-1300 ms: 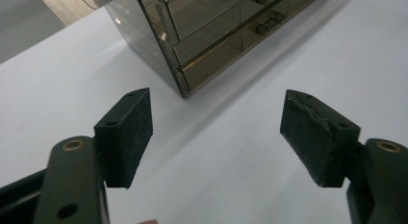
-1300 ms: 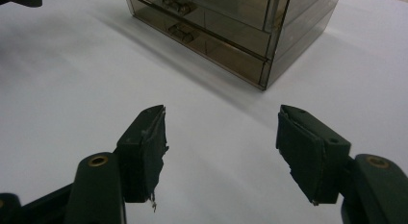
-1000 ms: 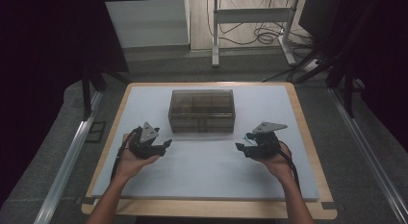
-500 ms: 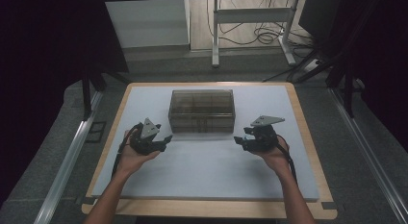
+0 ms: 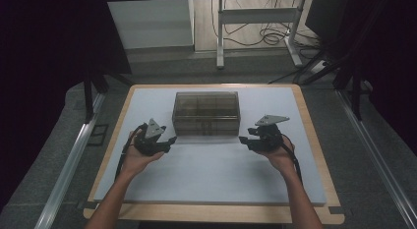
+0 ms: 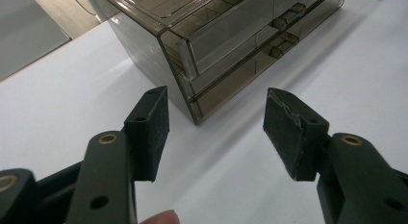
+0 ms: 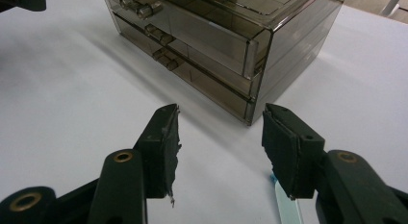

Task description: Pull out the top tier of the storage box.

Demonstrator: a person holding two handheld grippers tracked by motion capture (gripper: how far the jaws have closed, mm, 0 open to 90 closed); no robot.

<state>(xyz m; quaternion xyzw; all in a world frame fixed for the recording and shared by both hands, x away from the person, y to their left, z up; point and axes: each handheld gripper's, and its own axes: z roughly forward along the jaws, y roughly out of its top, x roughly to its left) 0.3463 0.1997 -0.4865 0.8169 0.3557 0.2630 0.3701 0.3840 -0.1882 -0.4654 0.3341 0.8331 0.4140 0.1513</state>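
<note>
Flanking the smoky drawer box (image 5: 206,112) near the desk's (image 5: 211,175) far edge, my left gripper (image 5: 170,139) and right gripper (image 5: 242,139) gape wide, holding nothing.

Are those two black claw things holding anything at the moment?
No. Both the left gripper and the right gripper are open and empty, each aimed at a front corner of the smoky plastic drawer box.

A lab: dark curtains (image 5: 44,57), floor cables (image 5: 265,35), rig table (image 5: 305,111)
</note>
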